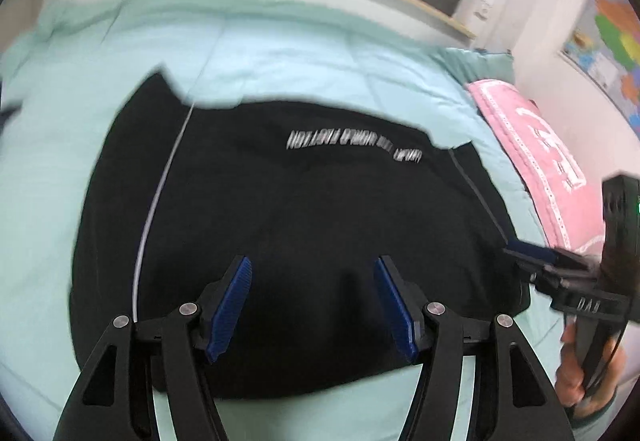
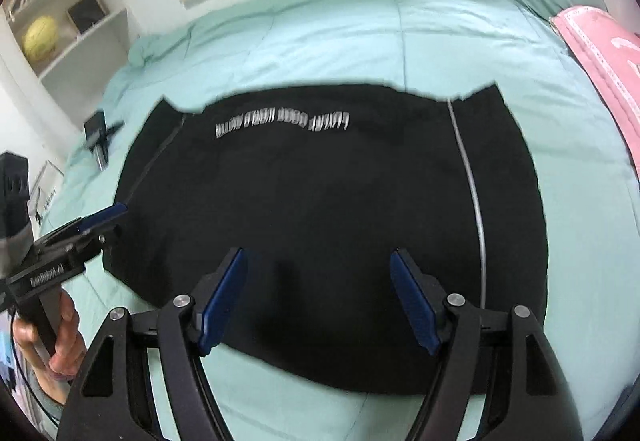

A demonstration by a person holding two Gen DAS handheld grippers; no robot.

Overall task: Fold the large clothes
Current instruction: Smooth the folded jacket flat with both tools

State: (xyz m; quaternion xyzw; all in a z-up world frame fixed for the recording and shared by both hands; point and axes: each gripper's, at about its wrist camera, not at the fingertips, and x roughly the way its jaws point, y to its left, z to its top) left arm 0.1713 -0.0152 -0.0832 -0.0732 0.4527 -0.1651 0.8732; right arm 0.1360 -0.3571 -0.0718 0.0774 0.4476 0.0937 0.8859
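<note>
- Left wrist view shows us the left gripper (image 1: 312,305) low in the frame, its jaws roughly half spread and empty, blue pads hovering over black cloth.
- Right wrist view shows the right gripper (image 2: 320,301) likewise low in the frame, jaws somewhat wider, nothing between them.
- Beneath both we see the black garment (image 2: 320,201) spread flat across the middle of the frame on the mint-green bed (image 2: 360,29), white lettering toward its far edge, a pale stripe down one side.
- We judge it soft, light and limp; it should sag and crease, so we would pinch the near hem at its two corners.
- A pink pillow (image 1: 532,161) lies at the right edge.
</note>
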